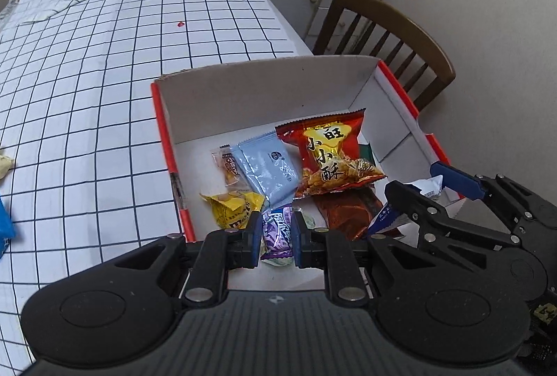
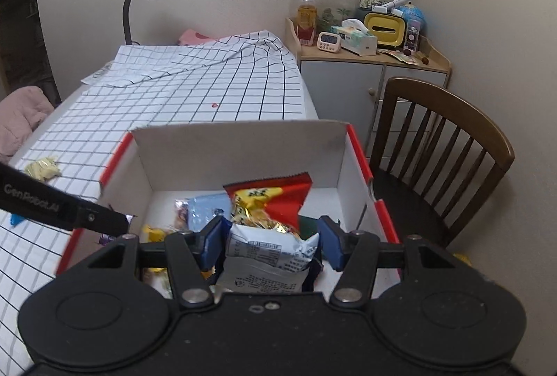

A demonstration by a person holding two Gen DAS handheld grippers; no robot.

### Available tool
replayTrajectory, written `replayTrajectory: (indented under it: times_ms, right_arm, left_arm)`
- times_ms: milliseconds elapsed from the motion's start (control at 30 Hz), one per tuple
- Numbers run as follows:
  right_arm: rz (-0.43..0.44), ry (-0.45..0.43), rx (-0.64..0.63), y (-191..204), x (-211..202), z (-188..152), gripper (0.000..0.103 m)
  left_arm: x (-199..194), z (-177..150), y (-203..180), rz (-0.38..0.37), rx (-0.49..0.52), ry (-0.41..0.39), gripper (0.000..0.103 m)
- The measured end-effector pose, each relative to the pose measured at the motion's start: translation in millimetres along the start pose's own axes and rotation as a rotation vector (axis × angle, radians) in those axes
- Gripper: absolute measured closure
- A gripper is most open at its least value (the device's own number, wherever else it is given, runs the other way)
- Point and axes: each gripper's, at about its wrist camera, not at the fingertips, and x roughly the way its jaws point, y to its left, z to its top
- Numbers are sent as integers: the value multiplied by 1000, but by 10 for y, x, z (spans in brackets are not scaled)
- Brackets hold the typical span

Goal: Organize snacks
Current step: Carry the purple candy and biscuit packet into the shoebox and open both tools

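I work over the counter, draped in a white grid-check cloth, and take the open cardboard box with red edges as my landmark; it sits at the counter's edge beside a wooden chair. Inside the box already lie a red-and-gold puffed-snack bag against the middle, a pale blue sachet beside it, a dark red packet under it, and a small yellow candy pack nearest the box's near wall.

My right gripper hangs over the near end of the box, its fingers half wide and pressing the sides of a white-and-blue snack pouch. The pouch looks light, puffy and crinkly, so it will slip if squeezed on the air-filled belly; the sealed seam is the firmer place to hold.

My left gripper is above the box's near wall, fingers narrow and clamped on a small purple wrapped candy. It seems tiny, glossy and slick, best pinched across the middle.

Outside the box, a pale yellow snack and a blue packet lie on the cloth.
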Motion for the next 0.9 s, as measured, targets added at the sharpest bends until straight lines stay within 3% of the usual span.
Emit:
replayTrajectory:
  times_ms: [367, 900]
  right_arm:
    - [-30, 49, -14, 14, 140, -97, 44]
    - [-18, 57, -24, 14, 62, -157, 25]
  left_arm:
    - [414, -31, -99, 38, 56, 78, 86]
    - [382, -79, -122, 41, 80, 76, 80]
